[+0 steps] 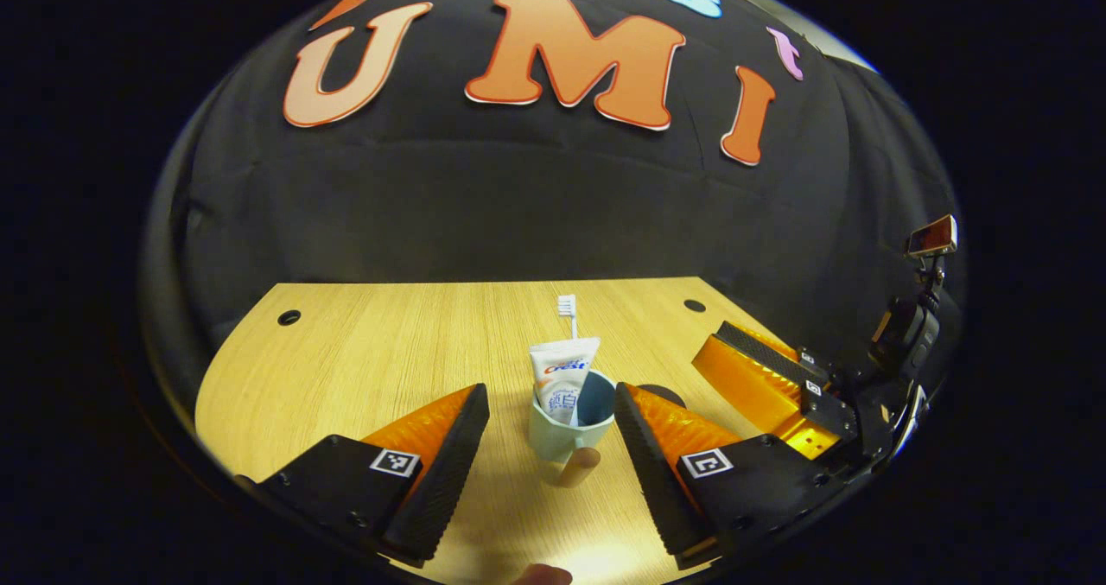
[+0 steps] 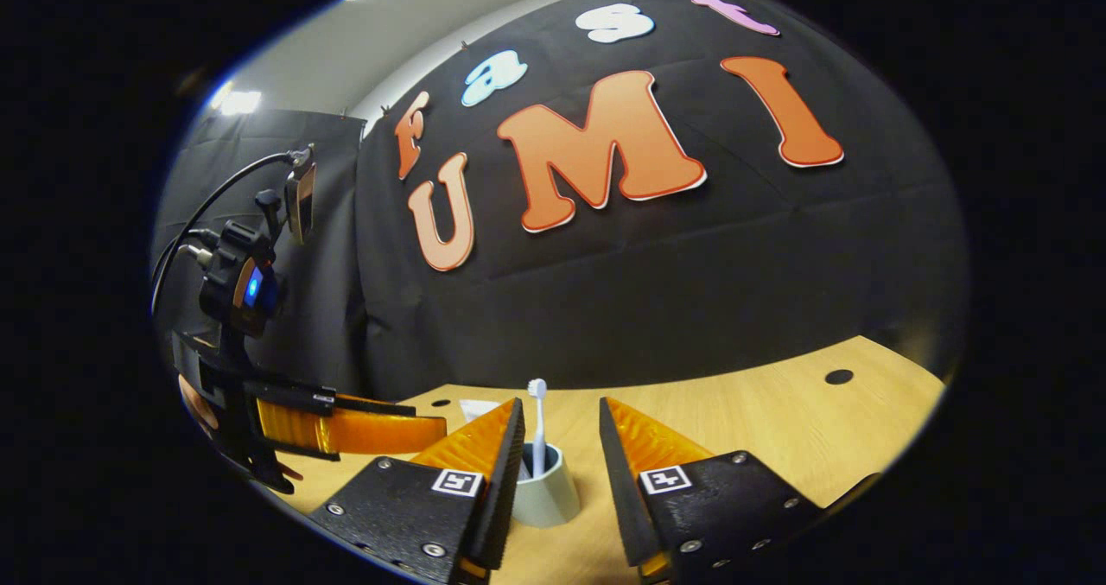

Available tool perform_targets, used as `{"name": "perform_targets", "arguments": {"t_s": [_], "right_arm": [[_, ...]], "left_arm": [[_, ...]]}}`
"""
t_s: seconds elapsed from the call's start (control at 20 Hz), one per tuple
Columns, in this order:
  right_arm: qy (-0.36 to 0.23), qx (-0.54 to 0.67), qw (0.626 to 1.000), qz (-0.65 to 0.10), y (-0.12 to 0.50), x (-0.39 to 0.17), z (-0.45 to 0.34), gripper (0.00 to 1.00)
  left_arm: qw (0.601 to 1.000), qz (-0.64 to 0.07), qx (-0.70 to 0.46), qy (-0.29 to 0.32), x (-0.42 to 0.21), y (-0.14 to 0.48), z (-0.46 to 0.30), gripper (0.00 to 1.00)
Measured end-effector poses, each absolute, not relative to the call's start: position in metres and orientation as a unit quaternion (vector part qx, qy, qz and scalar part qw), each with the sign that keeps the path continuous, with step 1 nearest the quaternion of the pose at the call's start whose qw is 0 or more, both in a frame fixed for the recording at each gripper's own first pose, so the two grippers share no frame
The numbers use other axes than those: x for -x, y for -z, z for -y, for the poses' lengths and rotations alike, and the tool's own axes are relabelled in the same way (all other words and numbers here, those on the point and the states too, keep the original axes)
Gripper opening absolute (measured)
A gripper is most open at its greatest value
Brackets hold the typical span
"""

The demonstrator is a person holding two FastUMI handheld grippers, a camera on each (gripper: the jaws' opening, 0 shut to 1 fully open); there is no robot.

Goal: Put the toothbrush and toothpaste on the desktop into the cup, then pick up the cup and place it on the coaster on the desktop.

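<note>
Left gripper (image 1: 551,429): jaws spread wide, holding nothing; its fingers flank the cup (image 1: 566,434) on either side without touching it.

Right gripper (image 2: 557,473): jaws apart, holding nothing; cup (image 2: 544,490) sits between and just beyond the fingertips, no contact visible. In the left gripper view it stands to the right of the cup, near the bench's right edge.

Cup: pale green, upright on the bench (image 1: 363,352), wooden handle (image 1: 577,467) turned toward the left gripper.

Toothpaste (image 1: 562,378): white tube, standing in the cup, leaning against its rim.

Toothbrush (image 1: 568,313): upright in the cup, bristle head above the tube.

Coaster (image 1: 664,392): dark disc, partly hidden behind the left gripper's right finger, just beside the cup.

Bench: bare wood left of the cup; far edge meets the black cloth wall (image 1: 536,196).
</note>
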State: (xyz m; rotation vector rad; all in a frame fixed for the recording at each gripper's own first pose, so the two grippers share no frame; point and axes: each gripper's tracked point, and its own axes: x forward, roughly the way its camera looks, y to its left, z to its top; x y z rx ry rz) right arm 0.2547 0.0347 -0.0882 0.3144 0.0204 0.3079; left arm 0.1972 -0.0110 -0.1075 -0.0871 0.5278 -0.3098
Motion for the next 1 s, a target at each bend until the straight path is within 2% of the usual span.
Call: {"name": "perform_targets", "arguments": {"t_s": [0.05, 0.1, 0.15, 0.35, 0.55, 1.0], "right_arm": [[-0.154, -0.154, 0.976, -0.019, 0.091, -0.245, -0.029, 0.59], [-0.154, -0.149, 0.977, -0.023, 0.09, -0.235, -0.021, 0.58], [-0.15, -0.141, 0.978, -0.026, 0.09, -0.227, -0.012, 0.7], [-0.142, -0.133, 0.98, -0.035, 0.092, -0.19, 0.013, 0.85], [-0.134, -0.11, 0.984, -0.052, 0.102, -0.147, 0.036, 0.91], [-0.098, -0.092, 0.989, -0.061, 0.109, -0.093, 0.078, 0.94]], "left_arm": [[0.948, -0.274, 0.033, 0.157, -0.195, 0.107, 0.014, 0.94], [0.942, -0.292, 0.03, 0.163, -0.193, 0.108, 0.017, 0.97], [0.935, -0.309, 0.033, 0.169, -0.193, 0.107, 0.022, 0.97], [0.903, -0.389, 0.038, 0.181, -0.19, 0.112, 0.029, 0.97], [0.861, -0.473, 0.042, 0.185, -0.189, 0.127, 0.032, 0.97], [0.803, -0.578, -0.004, 0.145, -0.207, 0.164, 0.042, 0.98]]}}
